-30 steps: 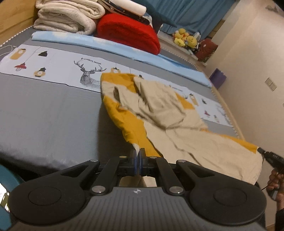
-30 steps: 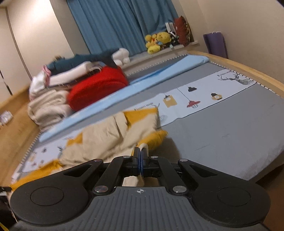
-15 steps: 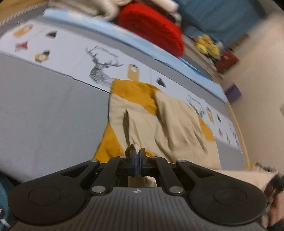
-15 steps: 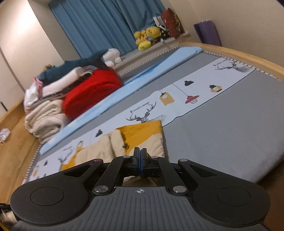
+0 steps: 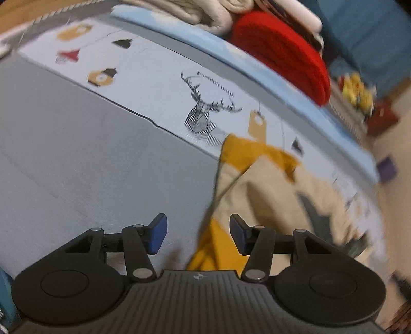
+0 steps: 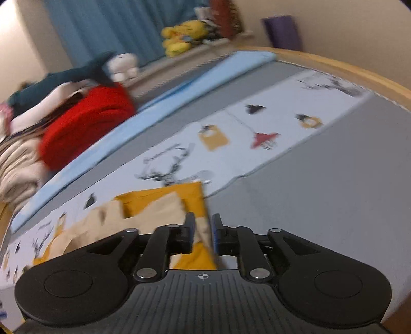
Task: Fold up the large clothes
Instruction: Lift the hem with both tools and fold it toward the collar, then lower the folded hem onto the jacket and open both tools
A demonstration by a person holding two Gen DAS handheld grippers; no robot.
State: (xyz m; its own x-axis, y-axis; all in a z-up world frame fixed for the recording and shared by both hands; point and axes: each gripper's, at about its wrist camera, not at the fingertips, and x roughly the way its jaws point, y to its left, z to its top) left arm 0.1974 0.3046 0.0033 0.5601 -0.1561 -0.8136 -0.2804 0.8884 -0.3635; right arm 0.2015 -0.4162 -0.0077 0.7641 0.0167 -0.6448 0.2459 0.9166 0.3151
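Note:
A beige and mustard-yellow garment (image 5: 269,190) lies on the grey bed sheet (image 5: 77,159), folded over with its left edge running toward me. My left gripper (image 5: 197,235) is open, with the garment's near yellow edge just in front of its right finger. In the right wrist view the same garment (image 6: 159,208) lies ahead and to the left. My right gripper (image 6: 203,232) is open by a narrow gap, with the cloth's edge lying between and below its fingers. Both views are blurred by motion.
A red folded blanket (image 5: 282,51) and stacked cream bedding (image 5: 185,10) sit at the far side of the bed, also shown in the right wrist view (image 6: 84,123). A light blue sheet strip (image 6: 154,108) runs along the bed. A wooden bed frame (image 6: 346,66) borders the right.
Both grippers have opened and let go of the garment's edge. The garment now lies flat, folded over on the bed. Both cameras have dropped closer to the sheet.

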